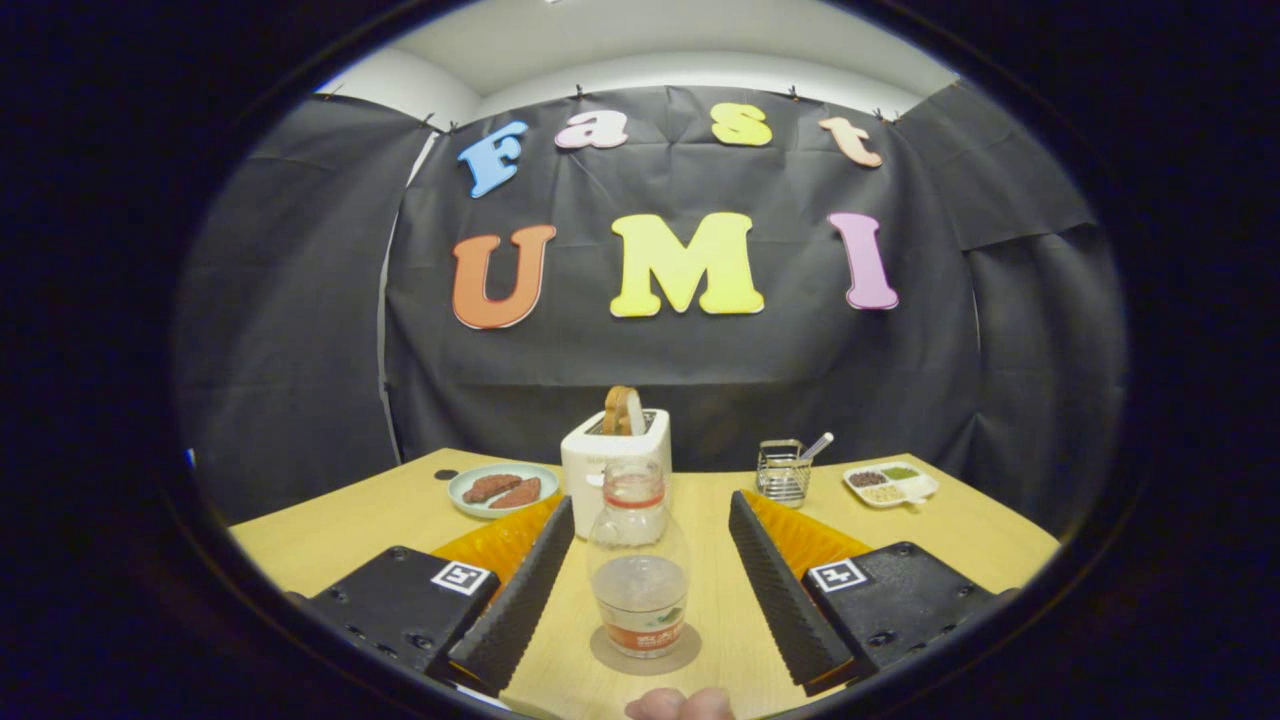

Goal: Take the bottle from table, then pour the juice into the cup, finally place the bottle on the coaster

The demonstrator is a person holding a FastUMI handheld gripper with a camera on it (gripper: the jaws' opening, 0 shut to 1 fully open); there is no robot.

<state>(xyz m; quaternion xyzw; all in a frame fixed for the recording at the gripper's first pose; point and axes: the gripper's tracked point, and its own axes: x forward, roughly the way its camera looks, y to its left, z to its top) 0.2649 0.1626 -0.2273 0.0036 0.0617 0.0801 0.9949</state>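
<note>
Both fingers of the gripper (pixel 640 560) spread wide, untouching; bottle (pixel 638 560) stands upright between them on the coaster (pixel 690 655).

Toaster (pixel 610 462), plate (pixel 503 490), wire basket (pixel 783 472), perhaps a divided dish (pixel 890 485).
</note>
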